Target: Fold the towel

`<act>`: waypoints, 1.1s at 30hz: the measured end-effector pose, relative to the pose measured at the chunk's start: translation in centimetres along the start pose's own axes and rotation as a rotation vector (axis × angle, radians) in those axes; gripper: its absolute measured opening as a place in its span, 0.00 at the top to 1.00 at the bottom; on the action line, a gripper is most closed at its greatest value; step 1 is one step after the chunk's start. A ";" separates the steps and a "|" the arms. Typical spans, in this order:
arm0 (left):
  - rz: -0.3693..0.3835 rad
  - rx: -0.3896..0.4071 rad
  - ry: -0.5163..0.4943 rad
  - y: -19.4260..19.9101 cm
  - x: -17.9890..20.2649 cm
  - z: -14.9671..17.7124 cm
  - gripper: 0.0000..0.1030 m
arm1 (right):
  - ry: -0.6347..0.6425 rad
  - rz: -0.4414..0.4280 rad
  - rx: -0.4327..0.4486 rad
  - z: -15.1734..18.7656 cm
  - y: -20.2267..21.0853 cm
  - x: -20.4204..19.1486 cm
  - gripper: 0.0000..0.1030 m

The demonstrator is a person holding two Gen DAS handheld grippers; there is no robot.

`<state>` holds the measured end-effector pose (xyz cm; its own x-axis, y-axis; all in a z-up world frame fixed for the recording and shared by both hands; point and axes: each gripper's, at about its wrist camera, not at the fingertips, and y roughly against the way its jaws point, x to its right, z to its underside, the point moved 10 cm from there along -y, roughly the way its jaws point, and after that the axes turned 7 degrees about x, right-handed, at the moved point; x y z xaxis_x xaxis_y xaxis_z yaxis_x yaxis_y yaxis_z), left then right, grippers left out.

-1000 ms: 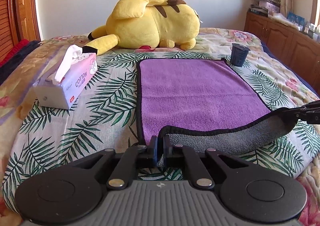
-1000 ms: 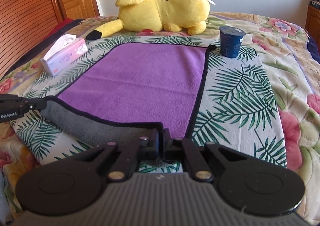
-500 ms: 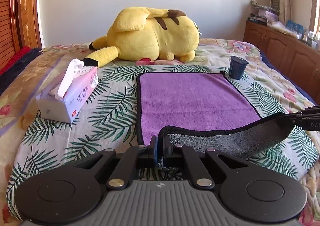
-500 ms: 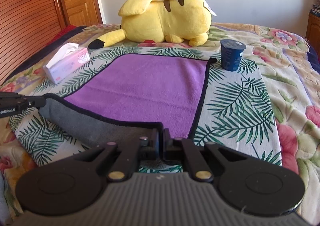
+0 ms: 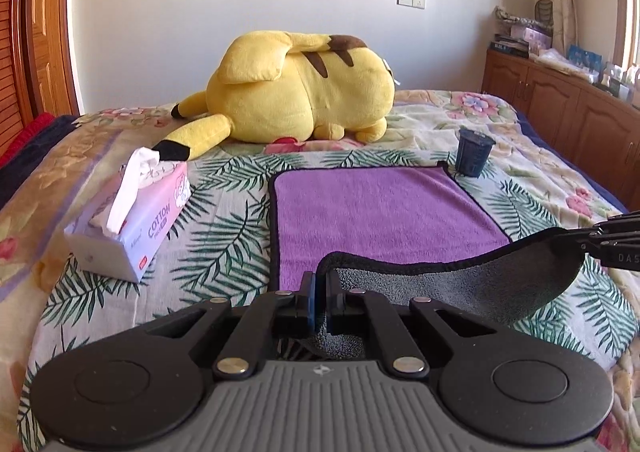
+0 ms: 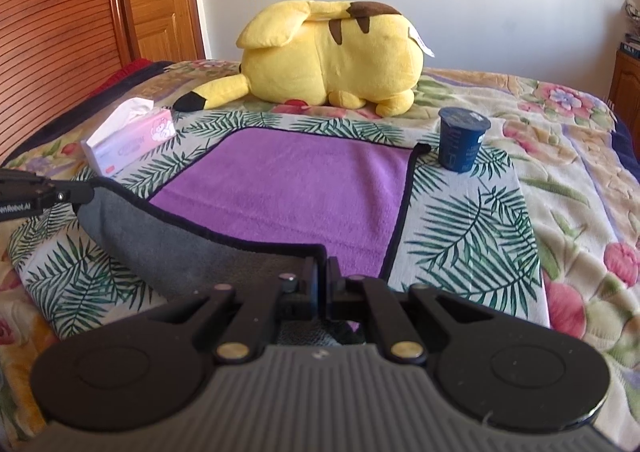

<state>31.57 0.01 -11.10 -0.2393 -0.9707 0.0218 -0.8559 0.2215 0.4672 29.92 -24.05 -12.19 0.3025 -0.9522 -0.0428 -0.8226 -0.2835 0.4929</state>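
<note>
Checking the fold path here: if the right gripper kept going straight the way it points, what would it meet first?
The right gripper, shut on the towel corner, points across the flat purple towel toward the yellow plush toy. The dark blue cup appears right of that line; depth is uncertain.

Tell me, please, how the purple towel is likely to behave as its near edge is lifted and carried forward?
Probably floppy: the towel sags in a curve between the left gripper and right gripper. Its plush pile likely resists slipping from the shut jaws. It seems light, draping without taut strain.
</note>
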 end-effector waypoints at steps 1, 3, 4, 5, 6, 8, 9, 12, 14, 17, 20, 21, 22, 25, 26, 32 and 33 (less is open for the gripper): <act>0.002 0.003 0.002 -0.1 0.0 -0.2 1.00 | 0.004 -0.001 0.006 -0.2 0.0 0.0 0.96; 0.007 0.005 0.008 -0.3 0.0 -0.6 1.00 | 0.012 -0.002 0.015 -0.7 0.0 -0.1 0.96; 0.010 0.004 0.011 -0.5 -0.1 -0.8 1.00 | 0.016 -0.002 0.018 -0.9 0.0 -0.1 0.96; 0.014 0.003 0.015 -0.7 -0.1 -0.9 1.00 | 0.021 -0.002 0.023 -1.2 -0.1 -0.1 0.96; 0.018 0.003 0.020 -0.8 -0.1 -1.1 1.00 | 0.026 -0.001 0.028 -1.4 -0.1 -0.1 0.96; 0.018 0.005 0.025 -1.2 -0.3 -1.5 1.00 | 0.036 0.002 0.039 -1.9 -0.2 -0.1 0.96; 0.019 0.007 0.030 -1.4 -0.4 -1.8 1.00 | 0.039 0.001 0.043 -2.1 -0.3 0.0 0.96; 0.016 0.011 0.034 -1.9 -0.7 -2.5 1.00 | 0.049 -0.002 0.055 -2.8 -0.7 0.3 0.96; 0.014 0.015 0.027 -2.2 -0.8 -3.0 1.00 | 0.056 0.005 0.063 -3.2 -1.1 0.6 0.96; 0.007 0.018 0.016 -2.8 -1.1 -3.8 1.00 | 0.058 0.014 0.078 -4.1 -1.5 1.2 0.96; -0.001 0.023 0.006 -3.3 -1.4 -4.6 1.00 | 0.058 0.017 0.094 -5.0 -2.0 1.7 0.96; -0.002 0.025 0.004 -3.4 -1.5 -4.9 1.00 | 0.060 0.017 0.099 -5.2 -2.1 1.9 0.96; -0.005 0.030 0.002 -3.5 -1.6 -5.3 1.00 | 0.060 0.017 0.105 -5.5 -2.2 2.0 0.96; -0.011 0.039 -0.006 -3.9 -2.0 -6.2 1.00 | 0.070 0.016 0.115 -6.1 -2.7 2.1 0.96; -0.012 0.042 -0.007 -4.1 -2.0 -6.5 1.00 | 0.075 0.014 0.118 -6.3 -2.8 2.1 0.96; -0.022 0.068 -0.025 -4.5 -2.0 -8.6 1.00 | 0.082 0.017 0.149 -7.9 -3.0 2.3 0.96; -0.024 0.071 -0.028 -4.7 -2.0 -8.8 1.00 | 0.078 0.021 0.155 -8.3 -3.1 2.4 0.96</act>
<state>40.08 0.05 -5.53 -0.2297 -0.9732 -0.0137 -0.8920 0.2049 0.4030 37.18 -24.55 -6.61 0.3160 -0.9481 0.0365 -0.8916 -0.2836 0.3531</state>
